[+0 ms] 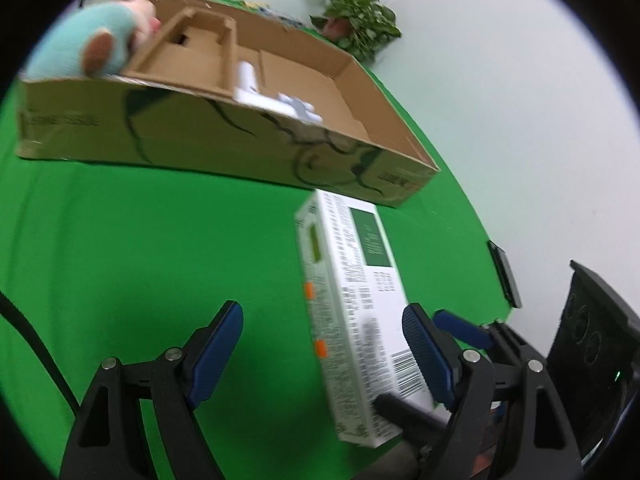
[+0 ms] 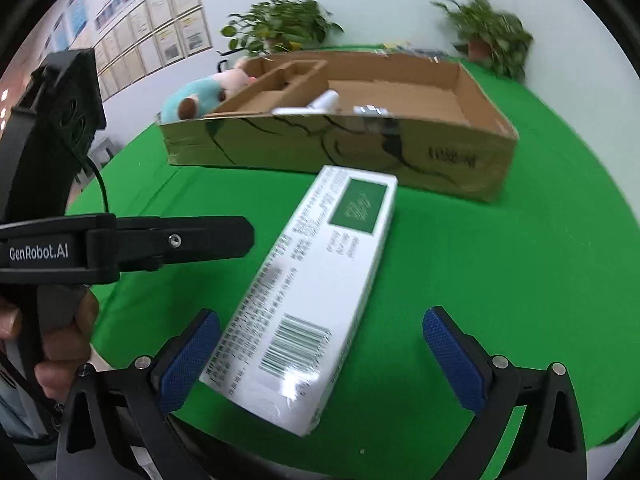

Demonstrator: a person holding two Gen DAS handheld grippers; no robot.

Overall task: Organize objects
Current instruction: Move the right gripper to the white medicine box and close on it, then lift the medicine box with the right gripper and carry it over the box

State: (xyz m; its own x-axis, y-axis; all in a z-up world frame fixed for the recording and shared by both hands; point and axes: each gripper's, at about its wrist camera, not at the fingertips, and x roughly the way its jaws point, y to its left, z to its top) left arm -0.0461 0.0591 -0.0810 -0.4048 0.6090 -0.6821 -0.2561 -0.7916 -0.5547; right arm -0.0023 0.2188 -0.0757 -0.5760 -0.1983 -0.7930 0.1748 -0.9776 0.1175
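Note:
A long white carton (image 2: 316, 280) with a green label and a barcode lies flat on the green table, its far end near the cardboard box (image 2: 320, 148). My right gripper (image 2: 320, 356) is open, its blue pads on either side of the carton's near end, not touching it. In the left wrist view the carton (image 1: 352, 300) lies right of centre. My left gripper (image 1: 324, 344) is open and empty, its right finger over the carton's near end. The box (image 1: 200, 136) holds cardboard dividers and white items (image 1: 276, 96). A teal and pink plush toy (image 1: 96, 44) rests at the box's far left corner.
The right gripper's body (image 1: 520, 360) shows at the right of the left wrist view; the left gripper and the hand holding it (image 2: 60, 264) show at the left of the right wrist view. Potted plants (image 2: 280, 28) stand behind the box. A dark flat object (image 1: 506, 274) lies at the table's right edge.

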